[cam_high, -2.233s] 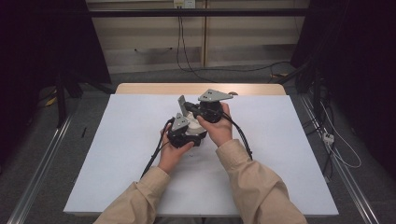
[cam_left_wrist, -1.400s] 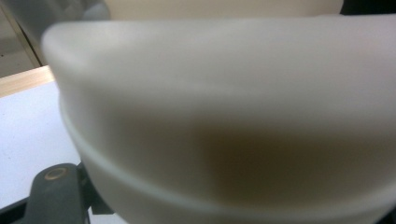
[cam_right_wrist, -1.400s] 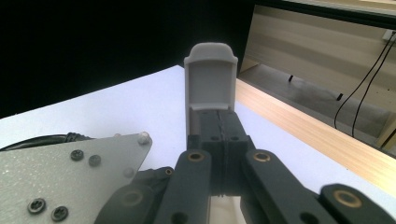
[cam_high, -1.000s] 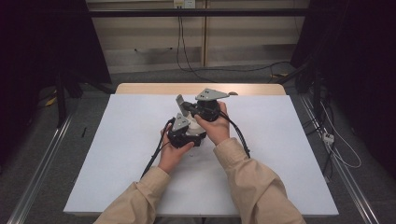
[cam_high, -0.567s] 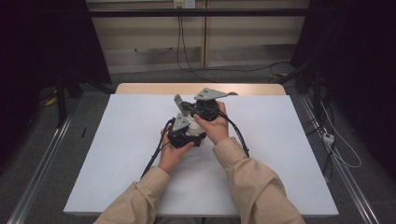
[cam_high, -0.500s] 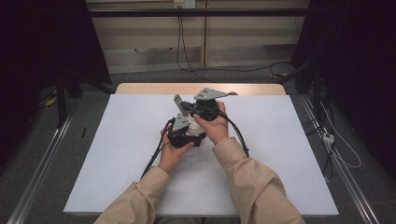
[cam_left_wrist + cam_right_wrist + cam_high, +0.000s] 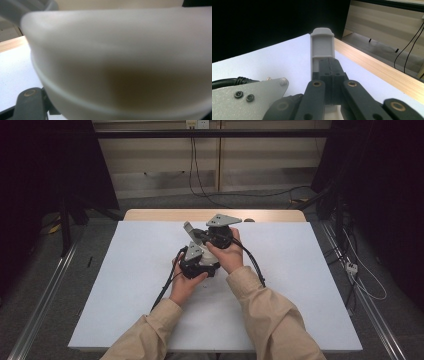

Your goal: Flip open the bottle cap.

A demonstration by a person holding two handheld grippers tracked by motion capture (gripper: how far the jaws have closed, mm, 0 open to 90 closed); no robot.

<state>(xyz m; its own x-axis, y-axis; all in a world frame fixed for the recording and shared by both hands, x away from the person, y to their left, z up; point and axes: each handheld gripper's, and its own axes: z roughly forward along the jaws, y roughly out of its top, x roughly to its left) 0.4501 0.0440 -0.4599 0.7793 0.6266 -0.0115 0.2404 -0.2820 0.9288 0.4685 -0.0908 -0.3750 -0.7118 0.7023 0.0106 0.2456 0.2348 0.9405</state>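
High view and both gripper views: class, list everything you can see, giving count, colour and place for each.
table: one, white top, centre of the high view
wooden edge: one, light brown, along the table's far side
cables: several, black, on the floor beyond the table
floor rails: two, metal, left and right of the table
blurred object: one, whitish, pressed close to the left gripper view's camera; what it is cannot be told
sleeves: two, beige, coming in from the bottom
hands: two, close together over the table's middle
left tongs: one, black and grey, in the left hand
right tongs: one, black with grey tip, jaws shut
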